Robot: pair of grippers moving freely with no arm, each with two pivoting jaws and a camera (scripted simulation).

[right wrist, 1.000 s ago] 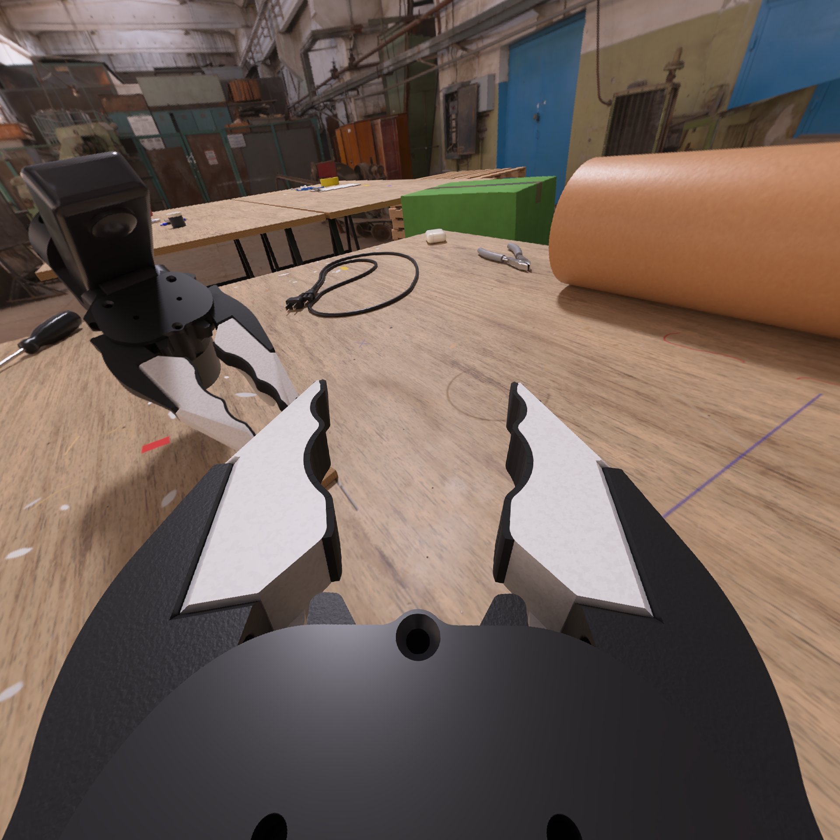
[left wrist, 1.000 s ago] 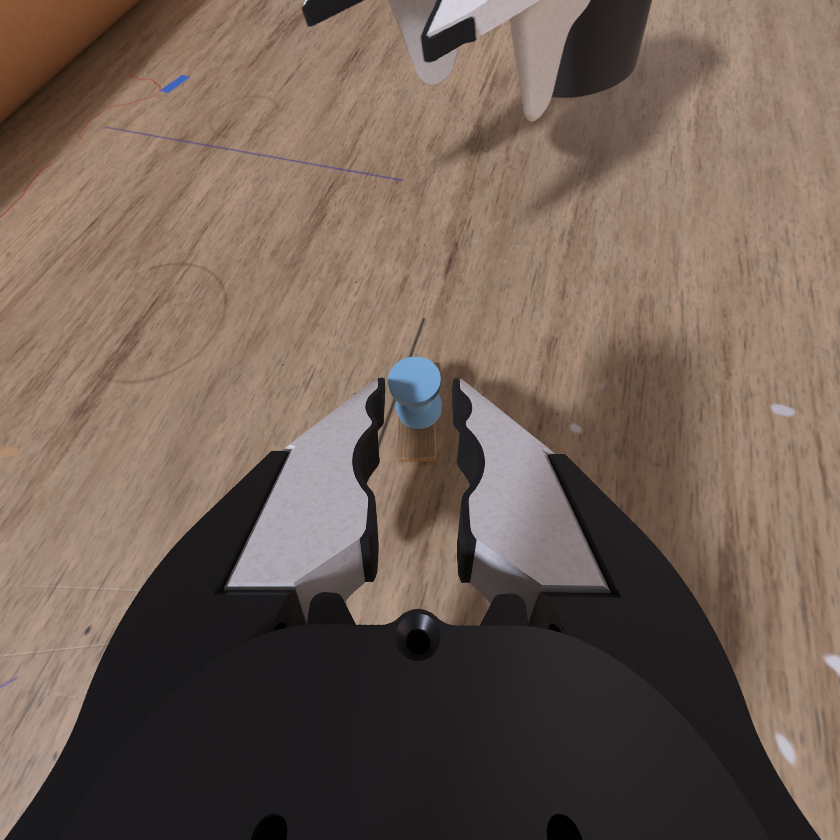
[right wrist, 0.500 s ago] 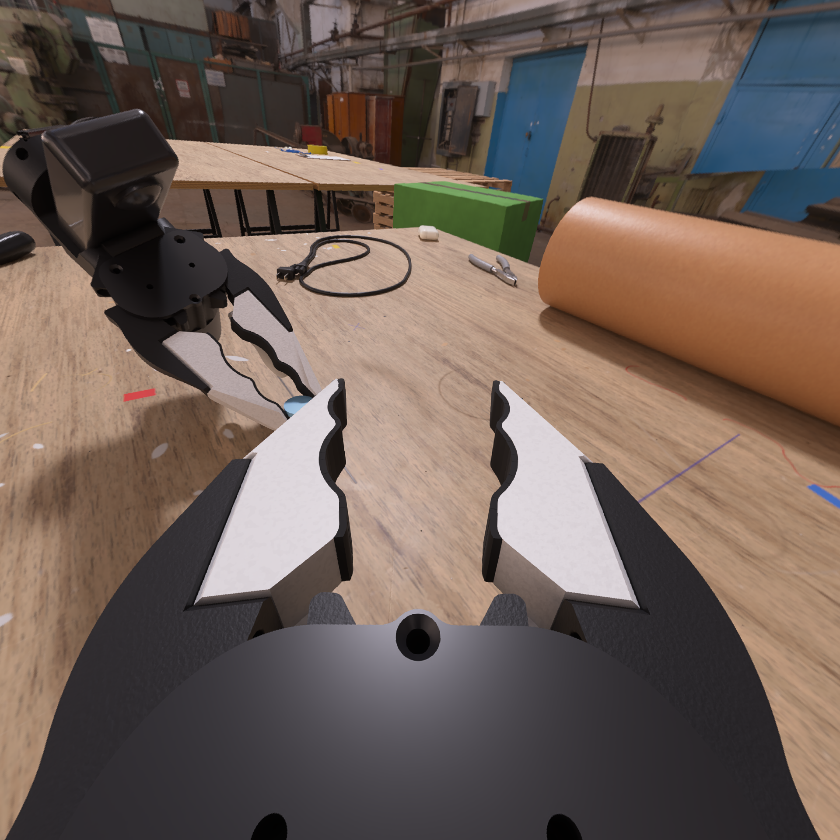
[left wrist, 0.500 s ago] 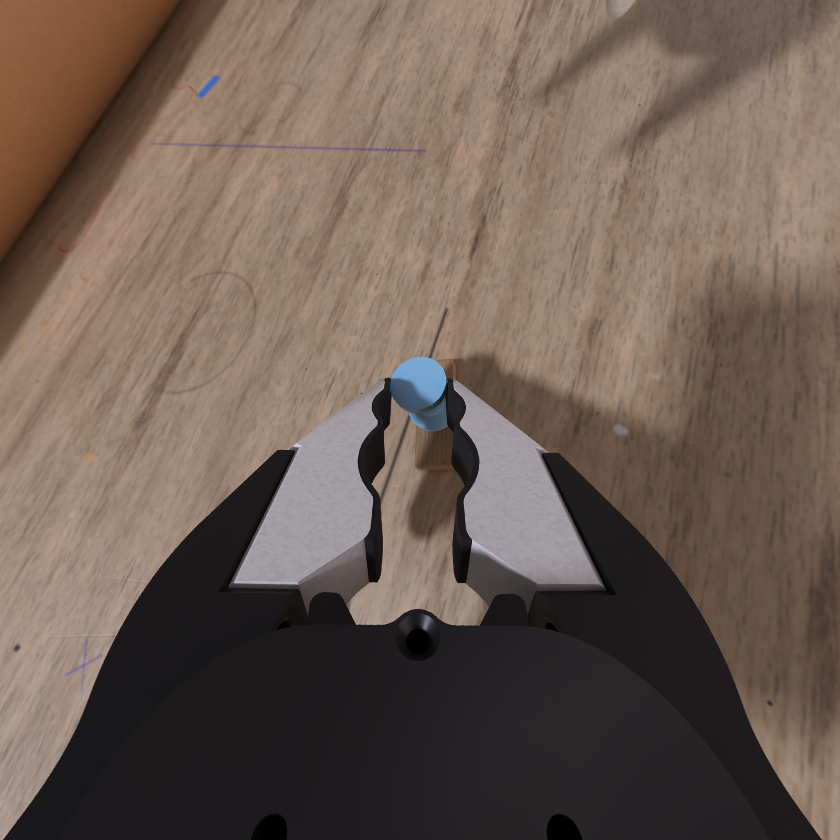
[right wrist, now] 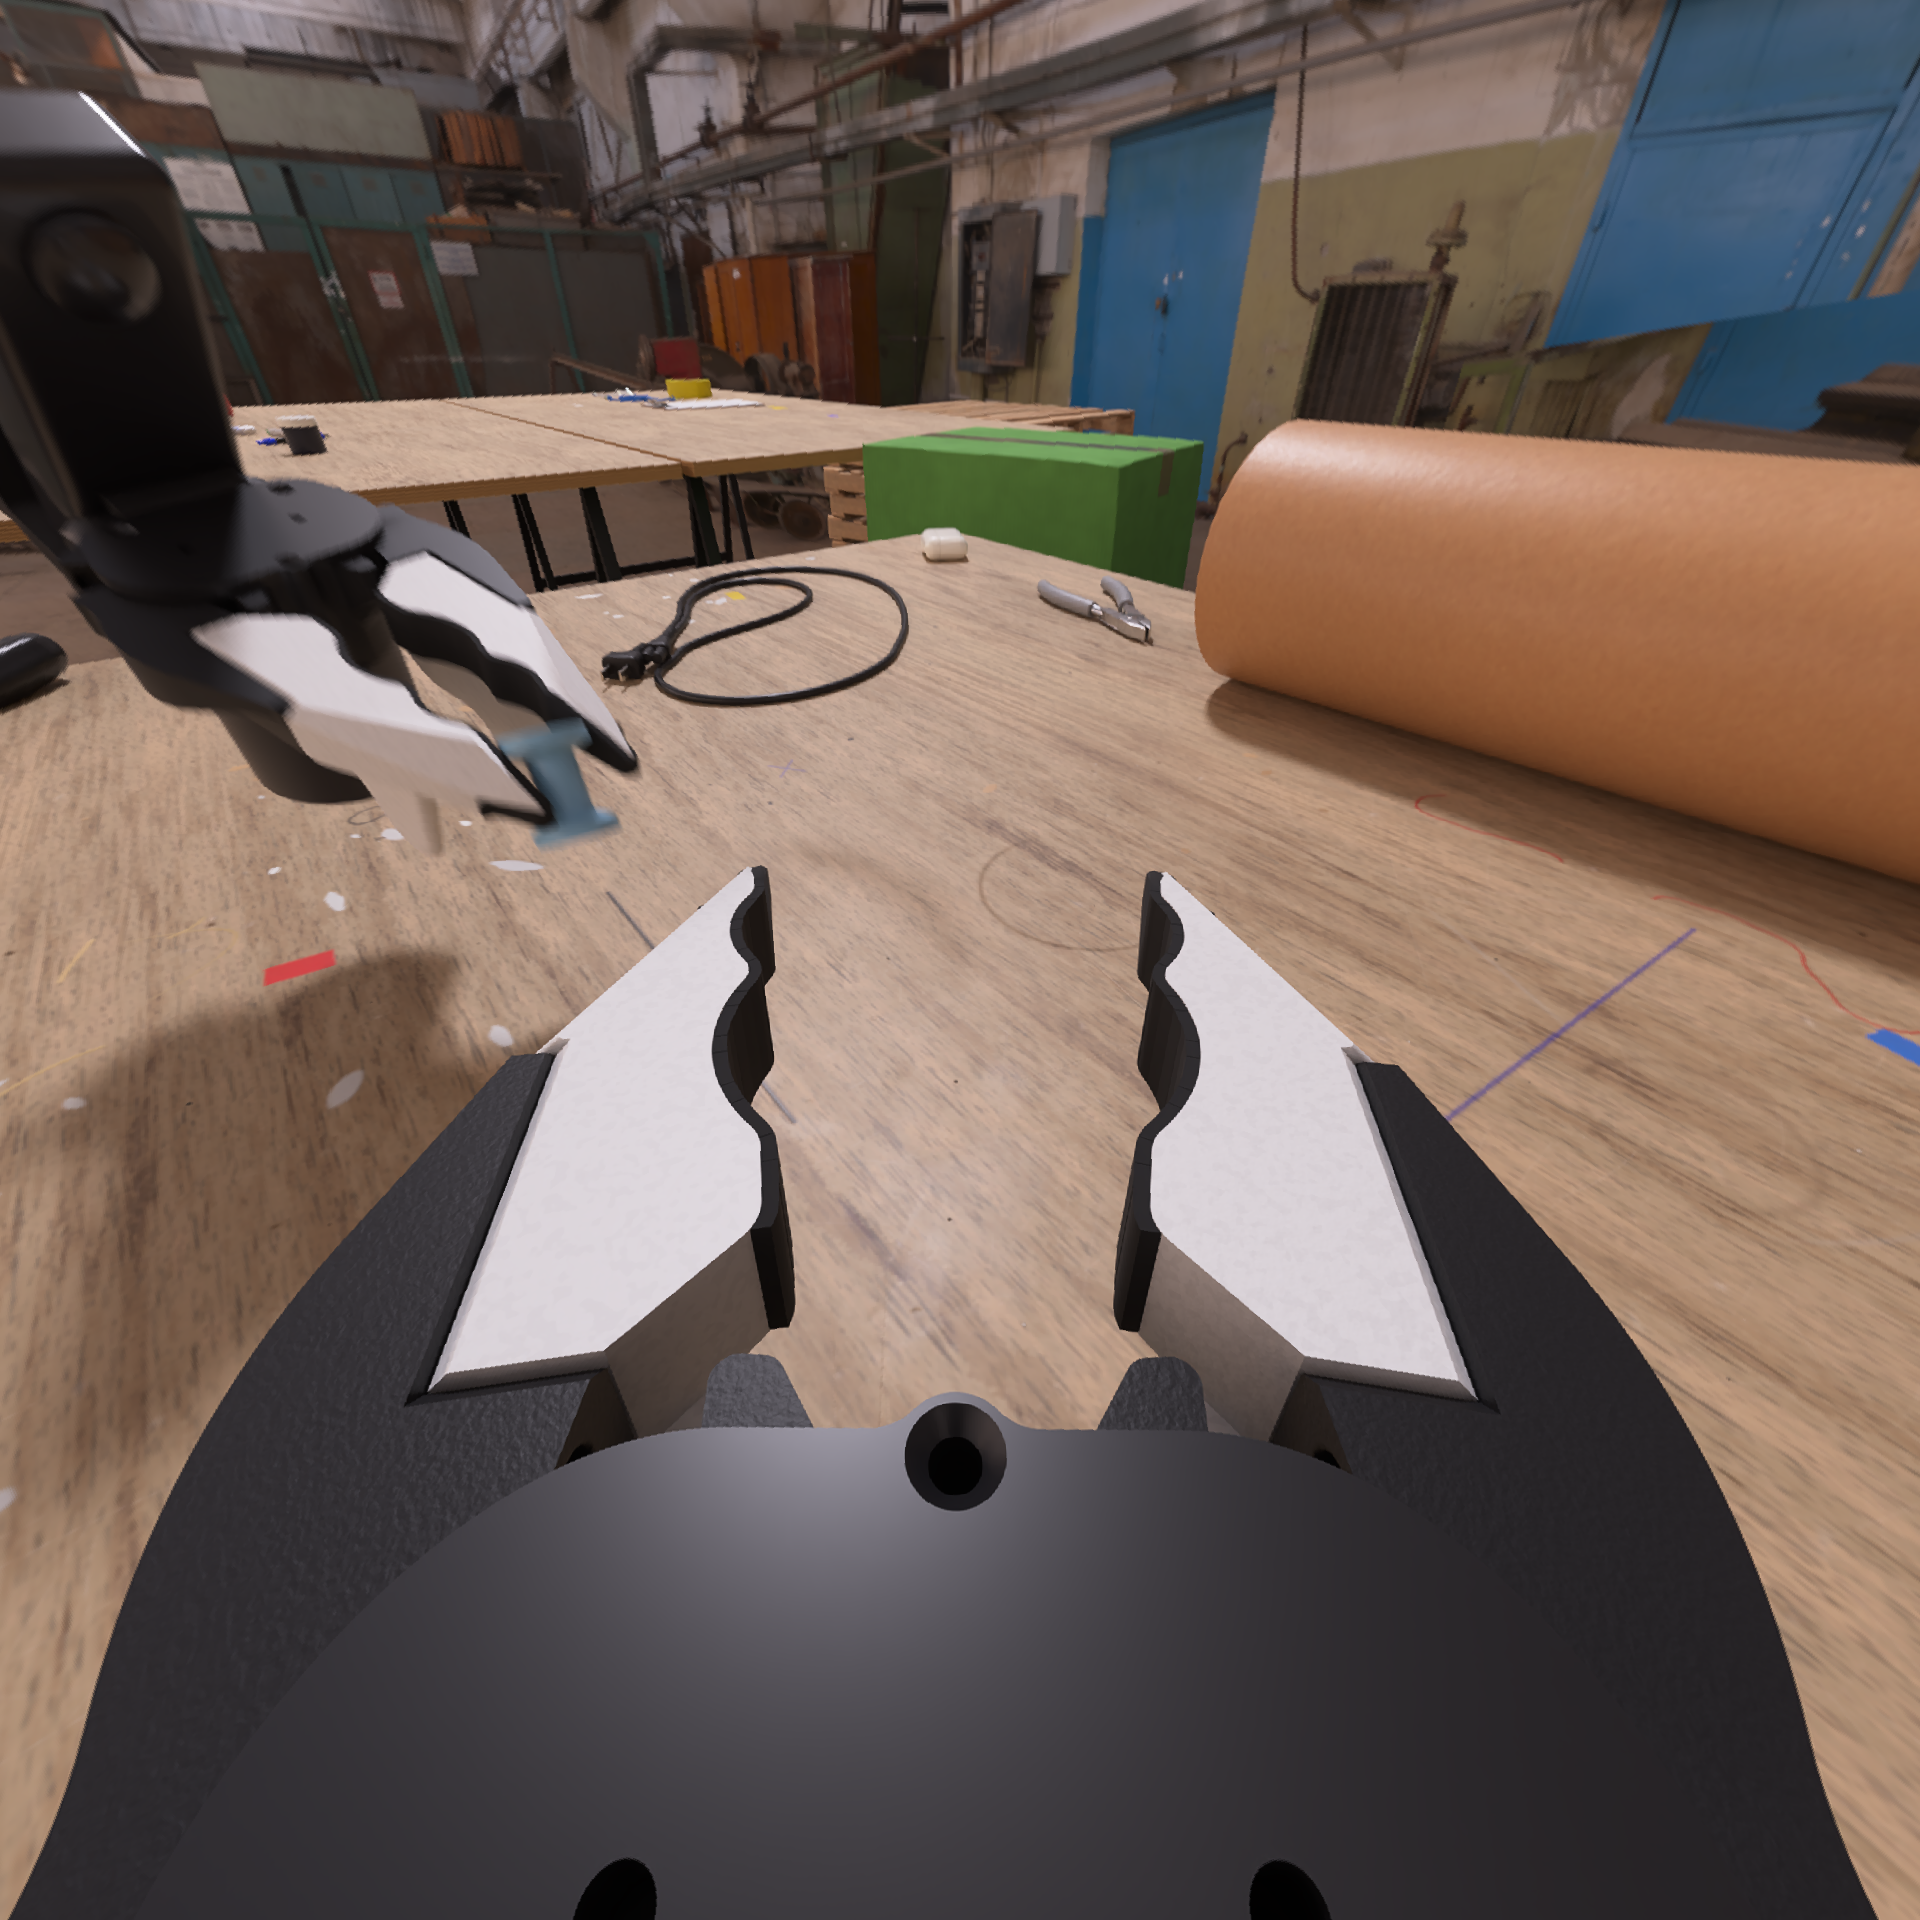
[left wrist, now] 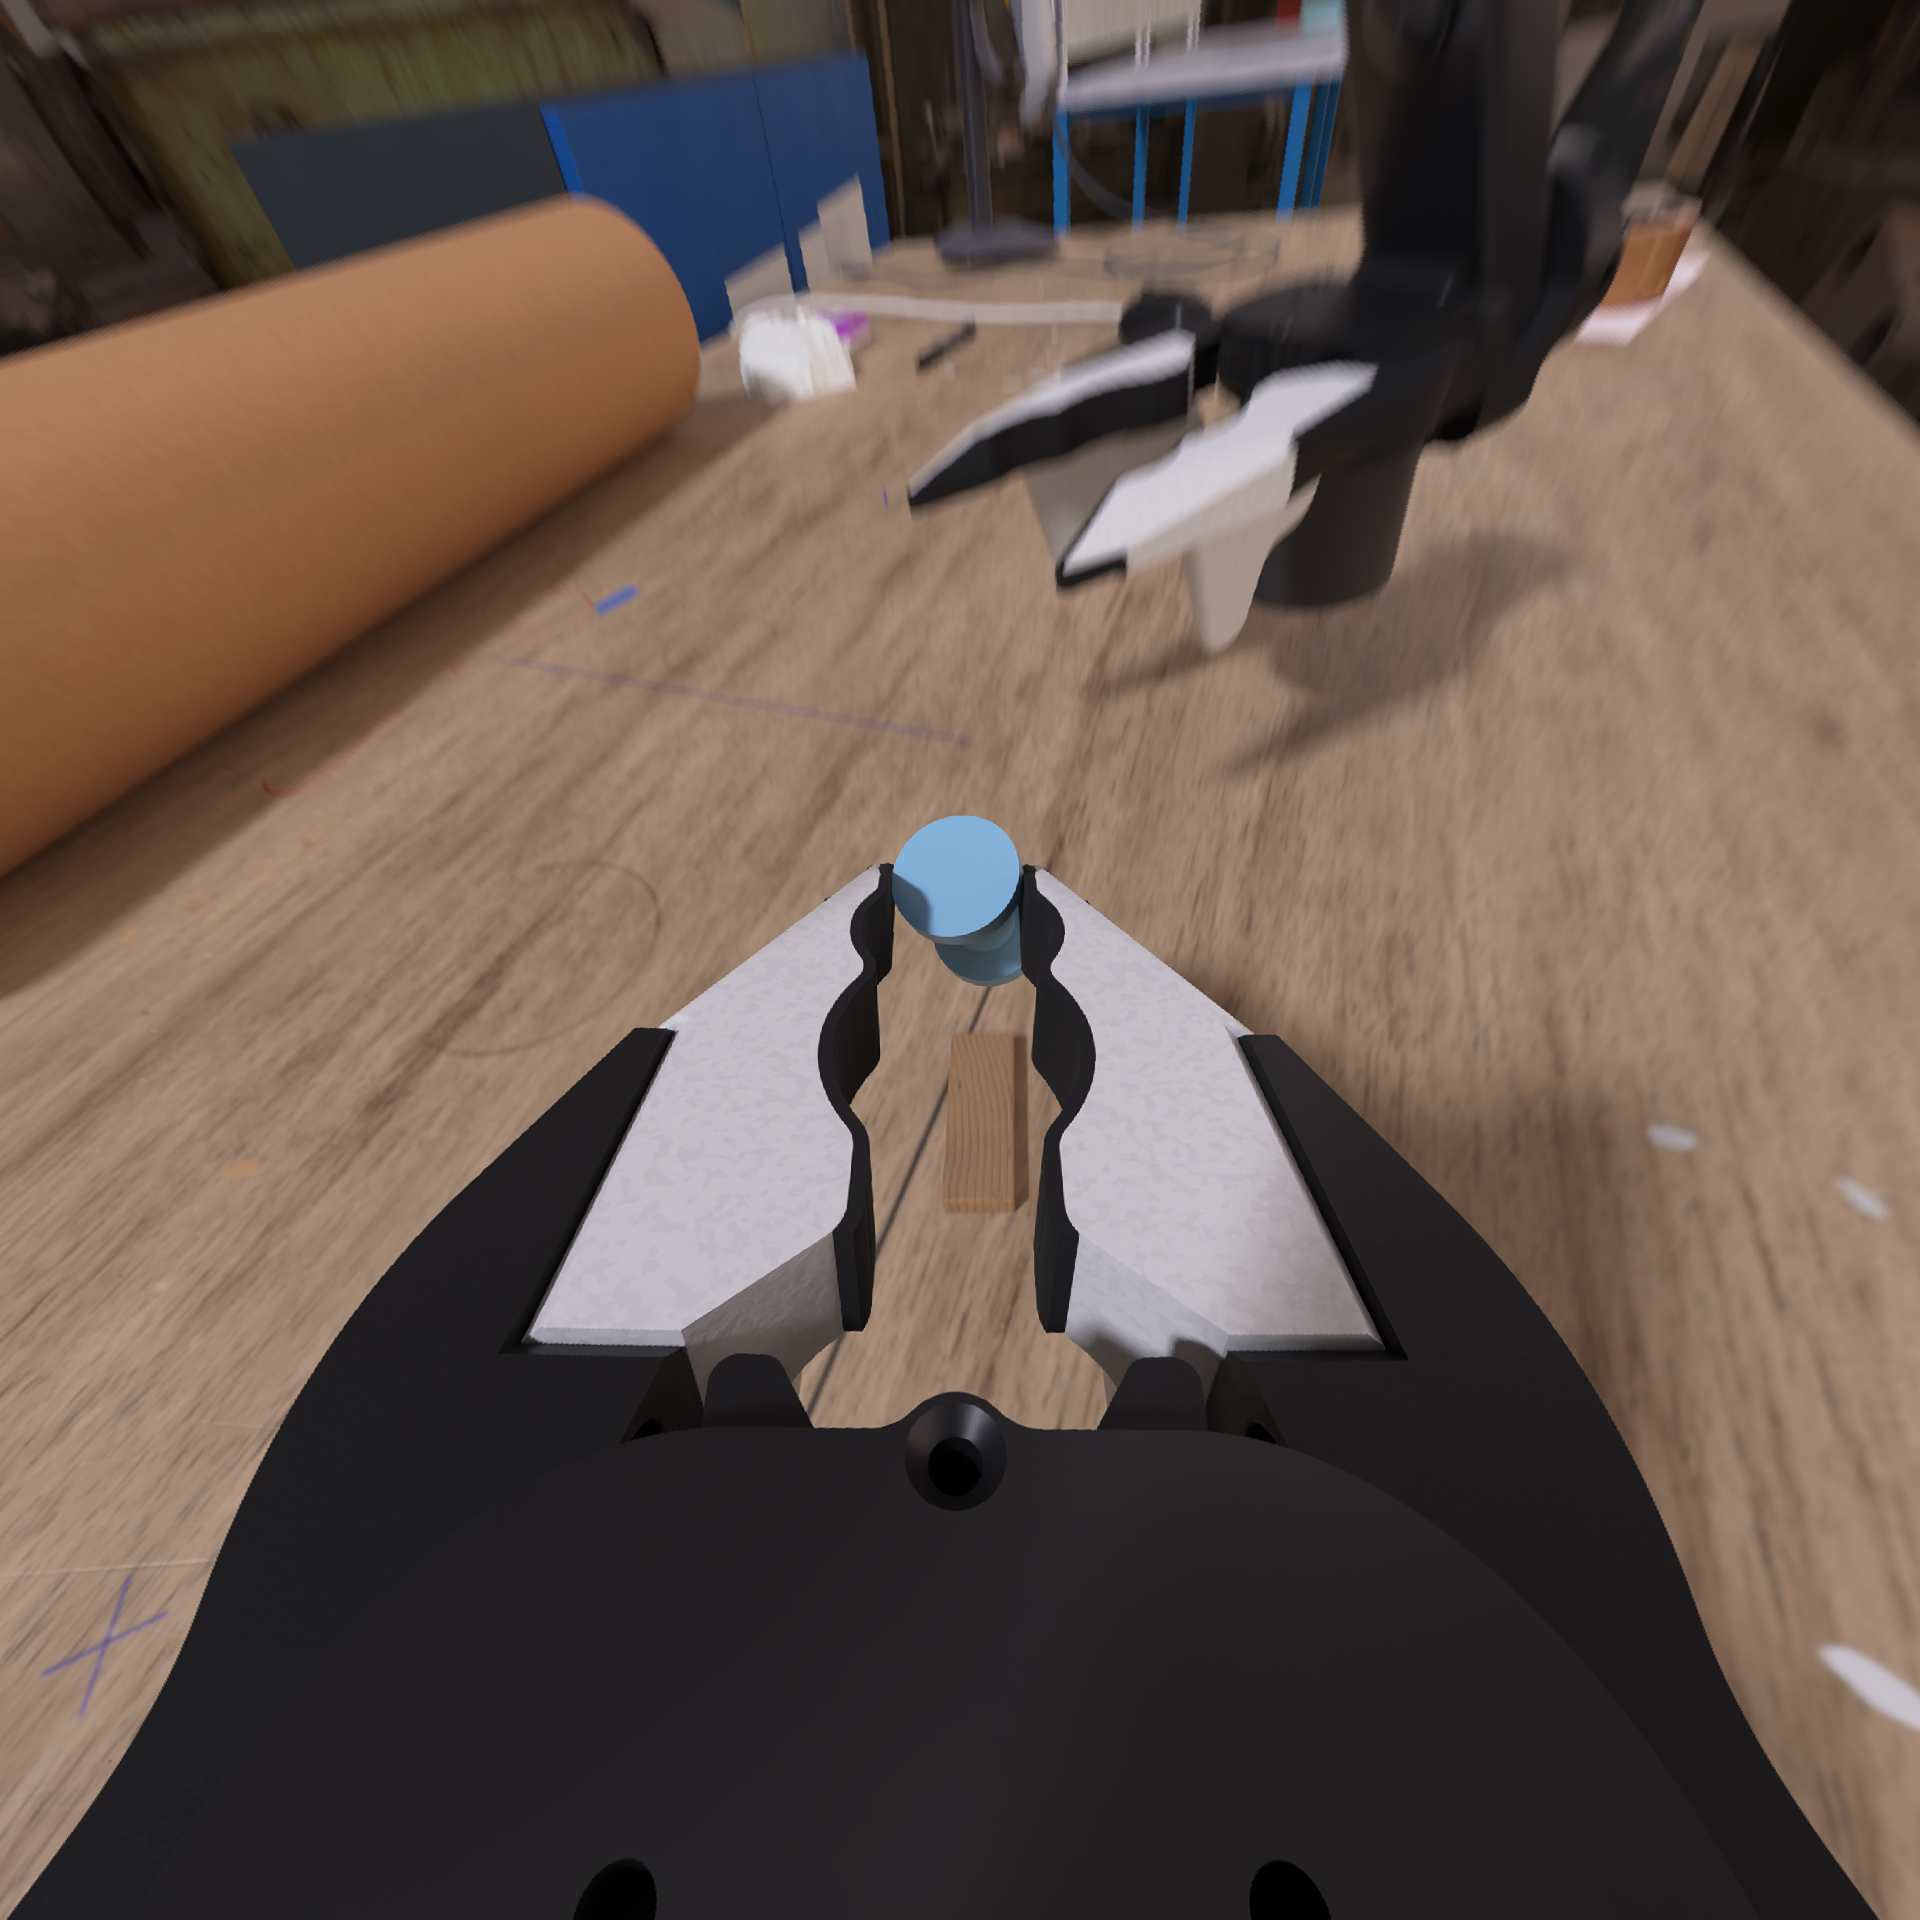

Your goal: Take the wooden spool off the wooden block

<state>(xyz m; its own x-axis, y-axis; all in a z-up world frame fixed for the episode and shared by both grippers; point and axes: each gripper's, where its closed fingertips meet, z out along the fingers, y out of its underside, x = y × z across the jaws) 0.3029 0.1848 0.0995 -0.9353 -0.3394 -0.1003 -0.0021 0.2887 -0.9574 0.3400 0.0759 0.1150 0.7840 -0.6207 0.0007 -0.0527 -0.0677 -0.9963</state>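
My left gripper [left wrist: 957,896] is shut on the light blue spool [left wrist: 957,879] at its fingertips and holds it in the air. The small wooden block [left wrist: 983,1122] lies flat on the table below, between the fingers and apart from the spool. In the right wrist view the left gripper [right wrist: 566,769] hangs at the upper left with the spool [right wrist: 566,781] tilted in its tips, well above the table. My right gripper [right wrist: 954,899] is open and empty; it also shows far off in the left wrist view [left wrist: 1049,520]. The block is hidden in the right wrist view.
A big orange-brown roll [right wrist: 1558,623] lies along one side of the wooden table [right wrist: 1039,790]; it also shows in the left wrist view [left wrist: 312,499]. A coiled black cable [right wrist: 779,634], pliers [right wrist: 1101,608] and a green box [right wrist: 1029,488] lie farther back.
My left gripper has closed on the spool and lifted it off the block, tilting upward. The block stays on the table. My right gripper stays open and has shifted a little.
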